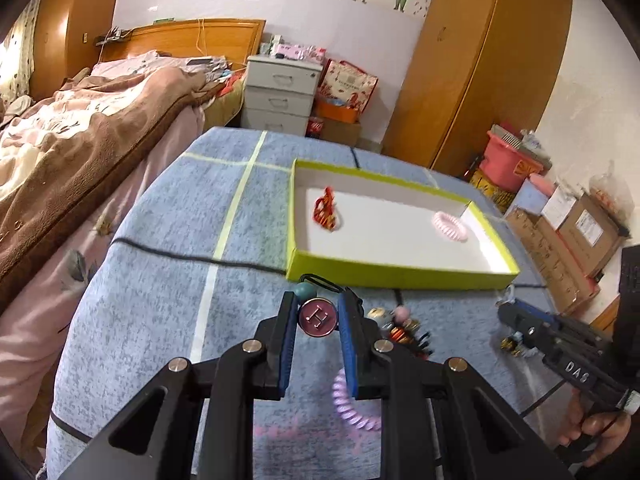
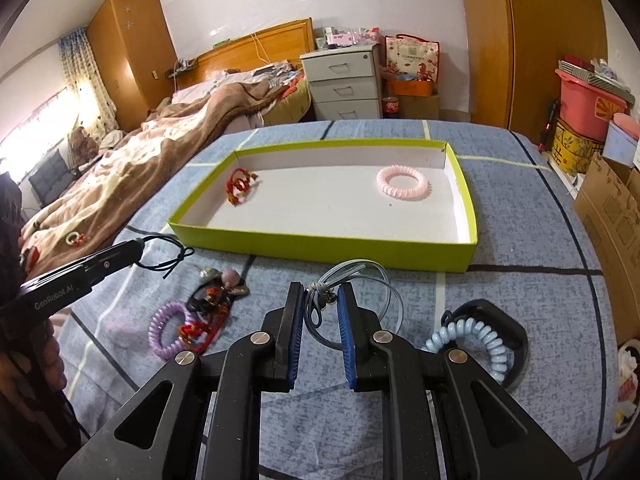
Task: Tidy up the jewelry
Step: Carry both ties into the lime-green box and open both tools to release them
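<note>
**Burgundy Charm Pinched, Green Tray Waiting**

Burgundy enamel shows between the pads of the left gripper [image 1: 318,316]: a round charm [image 1: 317,317] stamped with an H, strung on a black cord [image 1: 320,280] beside a teal bead [image 1: 306,291]. The jaws stand narrow and clamp the disc from both sides. In the right wrist view the same cord dangles off the tool's tip at middle left, clear of the blue quilt [image 2: 520,248].

The right gripper [image 2: 320,312] is also nearly closed, its pads pinching a grey cord necklace [image 2: 360,280] near its knot, low in the frame's centre; the loops fan out toward the tray.

The lime-green tray [image 1: 400,274] sits just beyond both tools, in mid frame. It already holds a red knotted bracelet [image 2: 240,186] at its left end and a pink coil hair tie [image 2: 404,182] toward the right. Loose on the quilt lie a purple coil tie [image 2: 168,332] and a tangle of beaded charms [image 2: 216,292] at lower left, and a pale blue coil tie [image 2: 480,344] on a black band [image 2: 508,324] at lower right.

To place the charm well, I would carry it high enough for the hanging cord to clear the near wall, bring it over the bare white floor between the two pieces, lower it close, then release, so the cord cannot snag on the rim or tangle with the bracelet. The grey necklace should probably wait its turn.
</note>
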Tool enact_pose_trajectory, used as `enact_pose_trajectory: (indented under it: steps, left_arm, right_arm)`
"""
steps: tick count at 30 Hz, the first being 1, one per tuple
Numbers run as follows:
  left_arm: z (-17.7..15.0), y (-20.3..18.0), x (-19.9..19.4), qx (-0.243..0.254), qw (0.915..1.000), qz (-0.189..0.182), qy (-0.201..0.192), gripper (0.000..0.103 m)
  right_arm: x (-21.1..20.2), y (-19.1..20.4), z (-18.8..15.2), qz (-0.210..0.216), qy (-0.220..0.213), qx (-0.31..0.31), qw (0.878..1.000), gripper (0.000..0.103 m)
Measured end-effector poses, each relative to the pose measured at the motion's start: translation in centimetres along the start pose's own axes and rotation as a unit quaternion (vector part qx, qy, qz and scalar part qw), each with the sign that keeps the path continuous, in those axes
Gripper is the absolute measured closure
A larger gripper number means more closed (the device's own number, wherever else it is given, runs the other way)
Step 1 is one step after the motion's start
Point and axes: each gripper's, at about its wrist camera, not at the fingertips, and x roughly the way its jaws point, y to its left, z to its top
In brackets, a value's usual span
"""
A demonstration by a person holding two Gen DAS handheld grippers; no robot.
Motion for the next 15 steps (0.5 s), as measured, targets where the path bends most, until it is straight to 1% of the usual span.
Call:
enact_pose_trajectory:
  steps: [2,7,11,13,15]
  left_arm:
    - [0.7,-0.3,-0.3,0.002,0.9999,-0.010,-0.007,0.081]
    - [2.6,-1.6,-0.1,0.019,0.9994,-0.020,-0.022,0.081]
    - [4.4,-2.1,0.8,0.022,0.9991,-0.027,-0.024,0.081]
    - [5.1,-2.5,1.3,0.034,0.9988,-0.019,-0.030,0.081]
    - [5.8,-2.7,2.1,0.034,0.9988,-0.027,-0.025,0.081]
  right_arm:
    - [-0.2,0.1,0.5,-0.001,-0.005,-0.004,1.000,0.085]
    - [-0.8,0.0,2.1,-0.006,-0.020,-0.007,1.000,0.085]
    - [-0.6,0.0,3.8,-0.014,-0.027,-0.013,0.999,0.085]
    - [-0.2,-0.2,4.7,-0.017,-0.029,-0.014,0.999,0.085]
    - [0.5,-0.3,5.7,-0.016,-0.025,-0.015,0.999,0.085]
